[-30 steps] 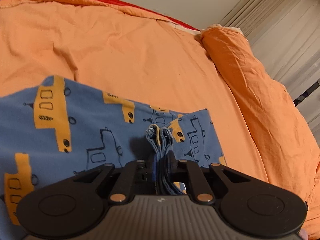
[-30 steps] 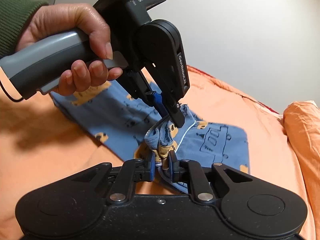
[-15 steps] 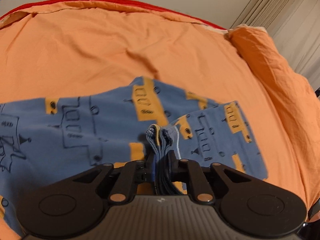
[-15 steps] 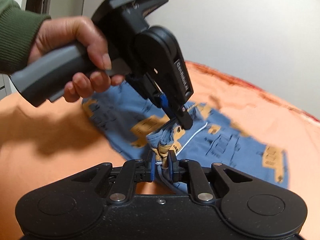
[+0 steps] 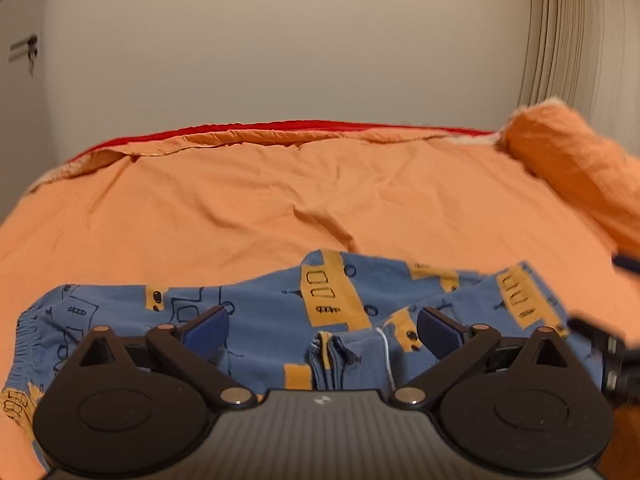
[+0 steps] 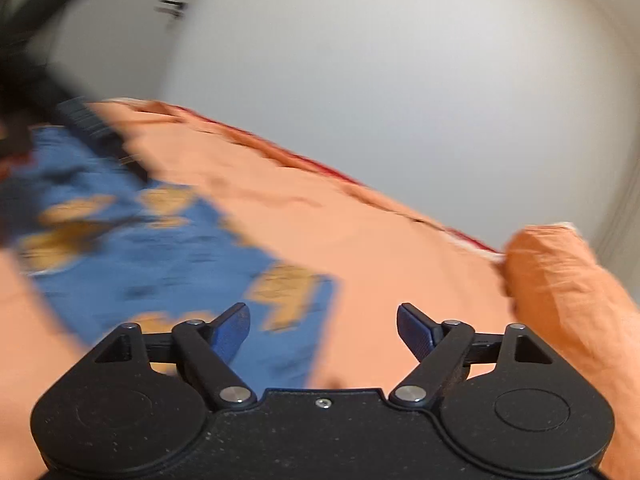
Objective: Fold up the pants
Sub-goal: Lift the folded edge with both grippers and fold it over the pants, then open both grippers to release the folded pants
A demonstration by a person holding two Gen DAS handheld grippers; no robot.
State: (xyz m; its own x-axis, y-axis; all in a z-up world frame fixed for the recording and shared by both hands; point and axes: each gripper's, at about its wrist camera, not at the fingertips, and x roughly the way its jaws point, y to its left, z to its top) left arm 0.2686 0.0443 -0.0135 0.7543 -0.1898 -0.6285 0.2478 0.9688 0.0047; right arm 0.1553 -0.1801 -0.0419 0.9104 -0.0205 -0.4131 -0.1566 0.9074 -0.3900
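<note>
The blue pants (image 5: 272,312) with yellow vehicle prints lie folded on the orange bed sheet (image 5: 280,208). In the left wrist view my left gripper (image 5: 322,330) is open, its blue pads apart on either side of a bunched cloth edge (image 5: 332,360) that rests loose between them. In the right wrist view, which is motion-blurred, my right gripper (image 6: 323,328) is open and empty, over the right end of the pants (image 6: 160,248). A dark blurred shape of the left gripper shows at the upper left of the right wrist view (image 6: 24,80).
An orange pillow or rolled duvet (image 5: 572,168) lies at the bed's right side, also in the right wrist view (image 6: 568,280). A red edge (image 5: 280,126) runs along the far side by the pale wall. Curtains (image 5: 580,32) hang at the right.
Both grippers have opened and let go of the pants' bunched edge, which now lies on the bed. Both have tilted up toward the wall; the right one is swinging away.
</note>
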